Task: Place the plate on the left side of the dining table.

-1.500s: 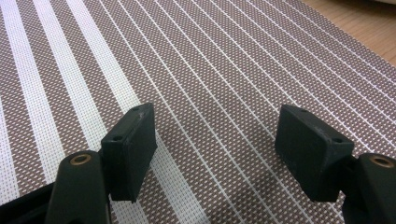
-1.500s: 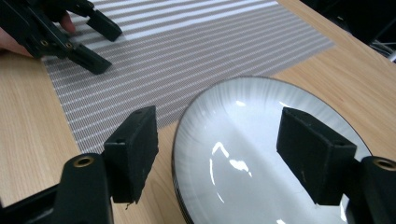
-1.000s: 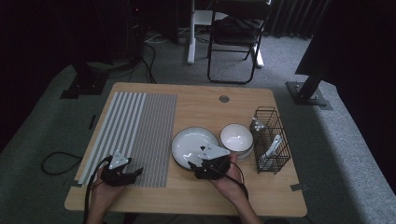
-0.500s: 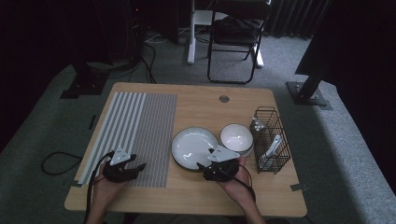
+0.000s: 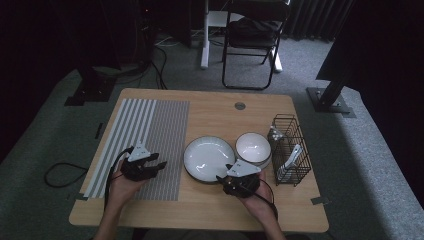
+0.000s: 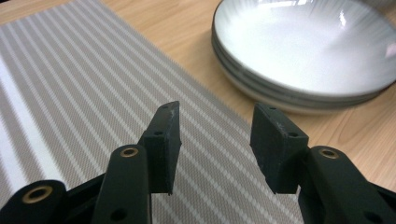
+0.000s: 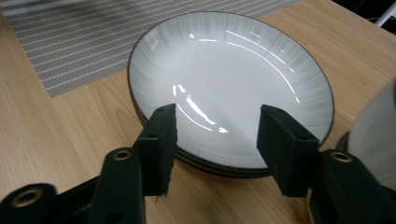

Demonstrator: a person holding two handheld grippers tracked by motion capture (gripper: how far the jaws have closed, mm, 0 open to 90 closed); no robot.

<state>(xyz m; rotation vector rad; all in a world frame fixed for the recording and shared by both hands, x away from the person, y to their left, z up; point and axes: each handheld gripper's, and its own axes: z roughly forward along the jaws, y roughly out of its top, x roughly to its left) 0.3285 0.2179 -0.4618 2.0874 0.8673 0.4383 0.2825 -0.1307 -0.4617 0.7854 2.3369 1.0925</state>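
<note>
Near the worktop's front edge, the left gripper [image 6: 212, 140] (jaws apart) hovers over the striped mat [image 6: 70, 93]; the right gripper [image 7: 215, 149], likewise empty and spread, faces the plates [image 7: 233, 84].

Both hand-held grippers, left [image 5: 161, 165] & right [image 5: 220, 178]: black w/ grey 3-cornered top plates, black cables trailing near. Jaws matte black, brass-ringed screw holes. Forearms bare.

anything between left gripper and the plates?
Only striped mat and bare table lie between the left gripper and the plates, per left gripper view.
</note>
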